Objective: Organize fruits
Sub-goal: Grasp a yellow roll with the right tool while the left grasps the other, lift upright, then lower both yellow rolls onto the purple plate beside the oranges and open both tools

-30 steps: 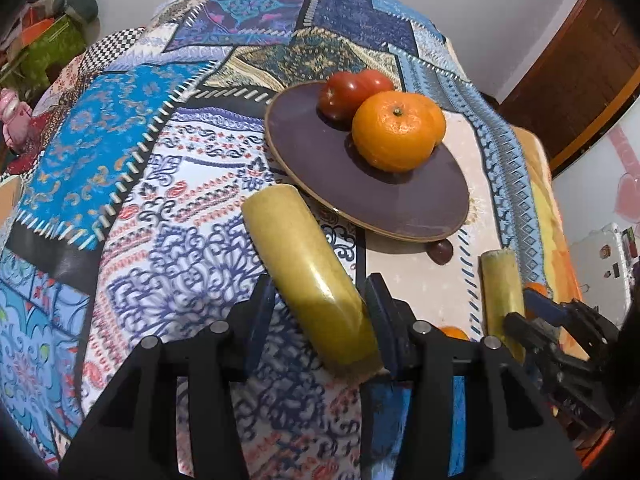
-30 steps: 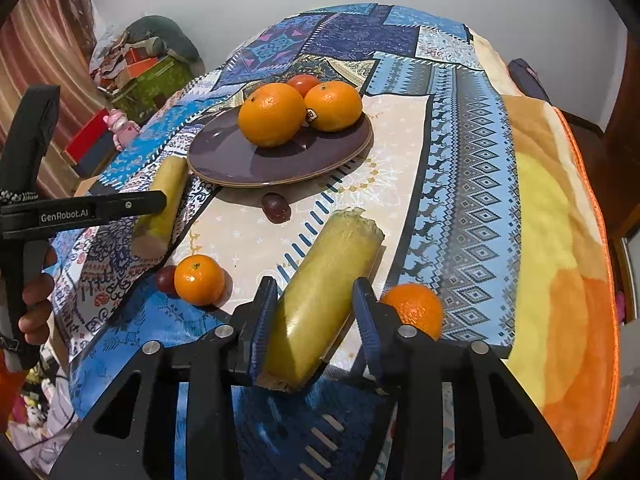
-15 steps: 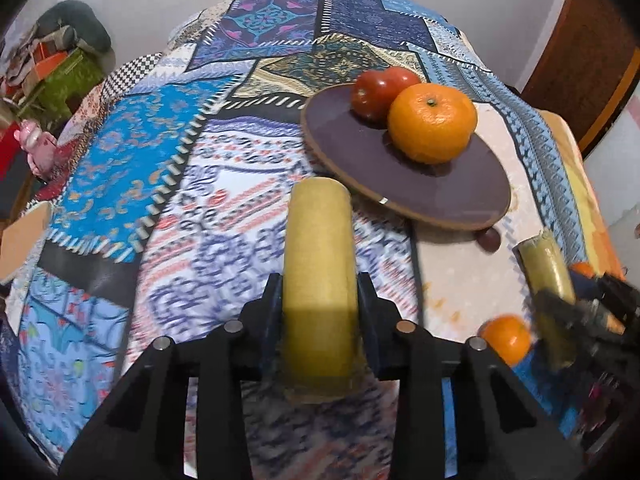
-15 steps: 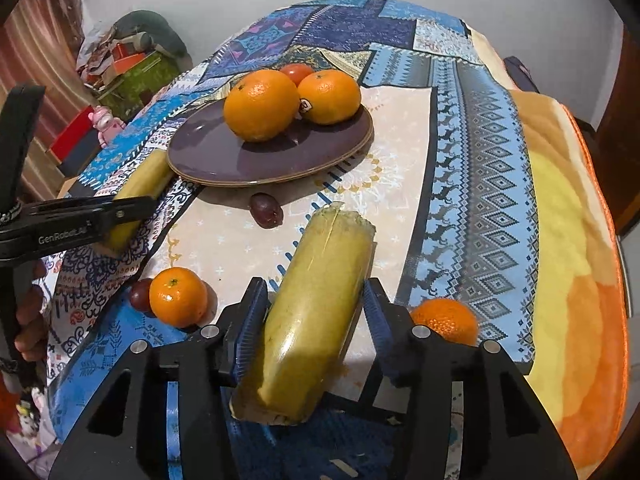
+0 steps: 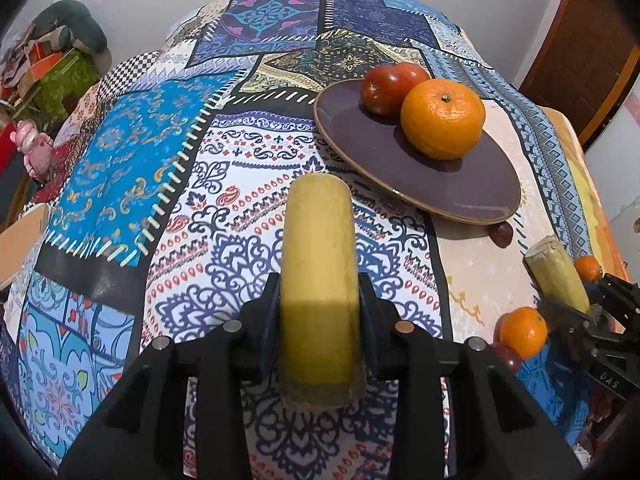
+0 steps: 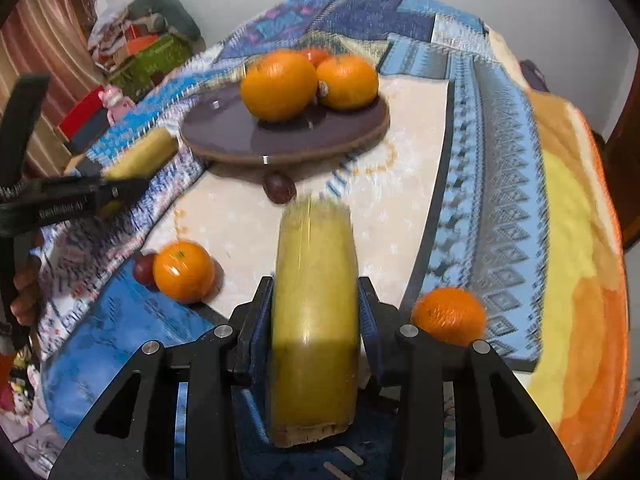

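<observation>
Between each closed pair of tongs (image 5: 319, 312) (image 6: 316, 320) a yellow-green cylindrical stalk piece (image 5: 319, 276) (image 6: 314, 320) is clamped; the dark round plate's (image 5: 360, 140) oranges (image 5: 442, 118) could be knocked off.

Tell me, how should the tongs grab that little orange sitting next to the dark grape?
Grip the small orange across its round middle, coming straight down from above. It is a ball resting on the tablecloth, and the grape touches its left side, so pads should close front and back.
</observation>
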`<state>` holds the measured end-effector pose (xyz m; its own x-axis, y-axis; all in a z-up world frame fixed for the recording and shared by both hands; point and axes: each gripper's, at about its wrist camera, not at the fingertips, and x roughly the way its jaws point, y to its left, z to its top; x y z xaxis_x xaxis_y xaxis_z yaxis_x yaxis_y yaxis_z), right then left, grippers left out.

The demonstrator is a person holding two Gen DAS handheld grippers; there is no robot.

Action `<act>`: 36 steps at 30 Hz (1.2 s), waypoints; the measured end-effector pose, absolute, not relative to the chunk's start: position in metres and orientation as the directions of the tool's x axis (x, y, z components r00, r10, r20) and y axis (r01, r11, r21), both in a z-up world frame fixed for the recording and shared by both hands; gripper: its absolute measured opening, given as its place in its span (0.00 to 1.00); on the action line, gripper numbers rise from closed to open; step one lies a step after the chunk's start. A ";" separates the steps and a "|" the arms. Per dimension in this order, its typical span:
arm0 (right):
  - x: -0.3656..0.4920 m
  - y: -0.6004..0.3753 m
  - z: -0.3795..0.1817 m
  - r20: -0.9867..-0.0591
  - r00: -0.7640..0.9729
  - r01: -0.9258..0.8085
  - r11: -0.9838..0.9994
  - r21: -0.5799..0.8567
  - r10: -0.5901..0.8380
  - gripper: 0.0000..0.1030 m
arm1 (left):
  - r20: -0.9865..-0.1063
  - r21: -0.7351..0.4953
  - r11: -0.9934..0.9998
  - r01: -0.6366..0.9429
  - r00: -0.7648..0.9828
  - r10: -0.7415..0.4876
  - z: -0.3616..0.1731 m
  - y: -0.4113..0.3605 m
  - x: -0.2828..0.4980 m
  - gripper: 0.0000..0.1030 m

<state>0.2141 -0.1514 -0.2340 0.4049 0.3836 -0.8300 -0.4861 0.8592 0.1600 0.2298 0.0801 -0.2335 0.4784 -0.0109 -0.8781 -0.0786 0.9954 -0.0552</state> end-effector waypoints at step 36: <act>0.291 -0.133 -0.193 -0.756 0.498 -0.408 0.884 0.228 0.425 0.35 | -0.819 -0.126 0.991 -0.050 0.569 -0.075 -0.193 0.074 0.281 0.34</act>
<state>0.2911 -0.1333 -0.1927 0.4982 0.4253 -0.7556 -0.4083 0.8839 0.2282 0.2812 0.0743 -0.1931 0.5694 -0.0754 -0.8186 -0.0496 0.9908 -0.1257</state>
